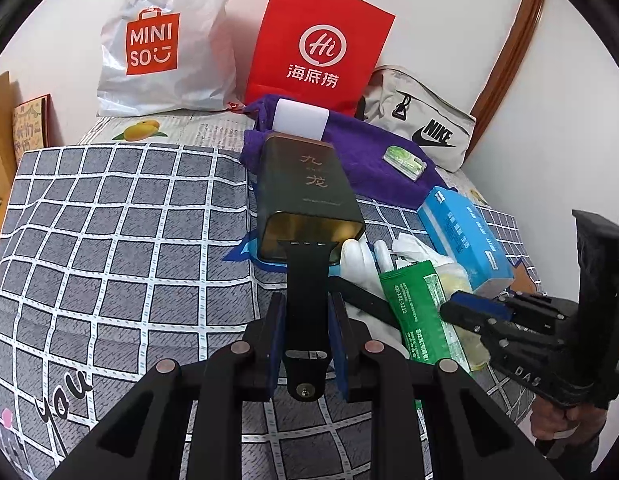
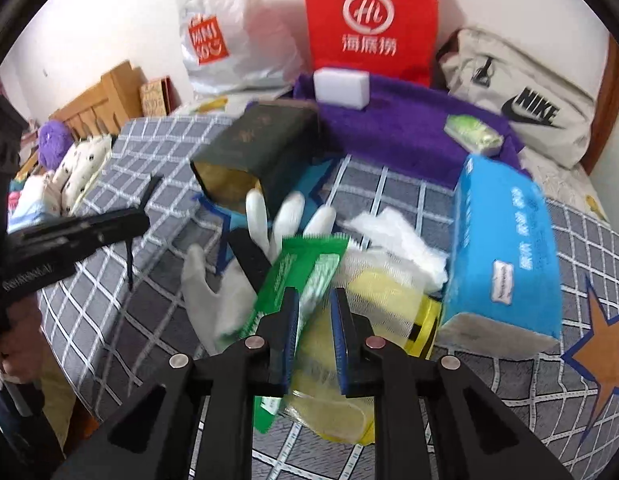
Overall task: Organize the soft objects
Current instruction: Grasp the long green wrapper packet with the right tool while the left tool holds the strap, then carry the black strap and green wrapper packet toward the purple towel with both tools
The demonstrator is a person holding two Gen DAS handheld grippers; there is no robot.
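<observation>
A black watch strap (image 1: 305,300) is pinched in the left tool (image 1: 305,344), low in the middle of the left wrist view. The far end of the strap is seen at the open mouth of a dark green tin (image 1: 305,192), which lies on its side on the bed (image 1: 109,240).

In the right wrist view, the right tool (image 2: 314,340) is closed on a yellow mesh-wrapped pack (image 2: 373,300), with a green packet (image 2: 297,272) just beside its left finger. A white glove (image 2: 229,264) lies left of them, and a blue tissue box (image 2: 505,248) to the right. A purple towel (image 2: 409,128) with a white sponge (image 2: 340,87) on it is seen behind, below a red paper bag (image 2: 369,20).
</observation>
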